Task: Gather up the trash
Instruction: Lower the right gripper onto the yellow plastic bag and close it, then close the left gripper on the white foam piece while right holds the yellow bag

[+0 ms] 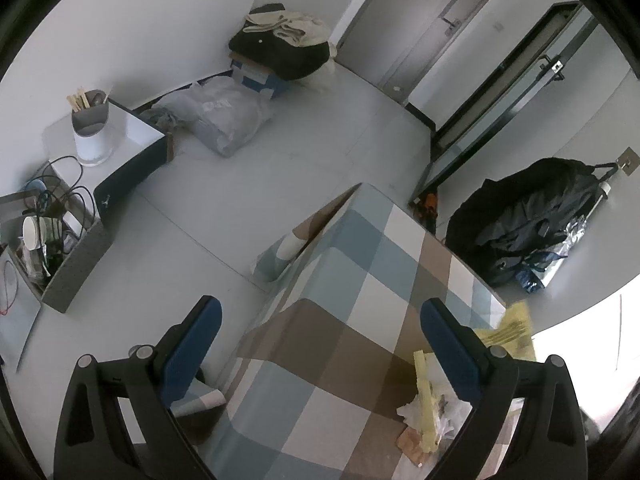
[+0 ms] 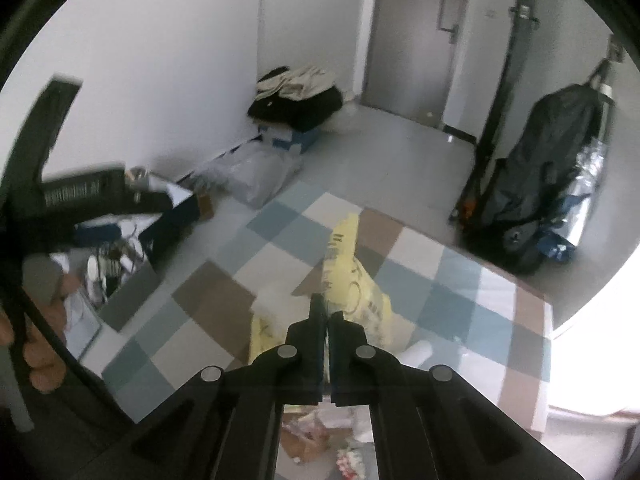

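A yellow plastic trash bag (image 2: 352, 276) lies on the table with the checked cloth (image 2: 208, 292). My right gripper (image 2: 326, 312) is shut on the bag's edge and holds it up. Loose trash, paper scraps and wrappers (image 2: 320, 436), lies beneath the gripper. In the left wrist view the yellow bag (image 1: 510, 330) and a trash pile (image 1: 430, 416) lie at the lower right of the checked table (image 1: 360, 300). My left gripper (image 1: 320, 344) is open and empty above the table, its right finger (image 1: 452, 344) beside the trash.
A low white side table (image 1: 132, 128) holds a utensil holder (image 1: 90, 128). A grey bin of dishes and cables (image 1: 60, 248) stands at left. Bags and boxes (image 1: 248, 92) lie by the far wall. A black backpack (image 1: 528, 216) hangs at right. Doors (image 1: 424, 28) stand behind.
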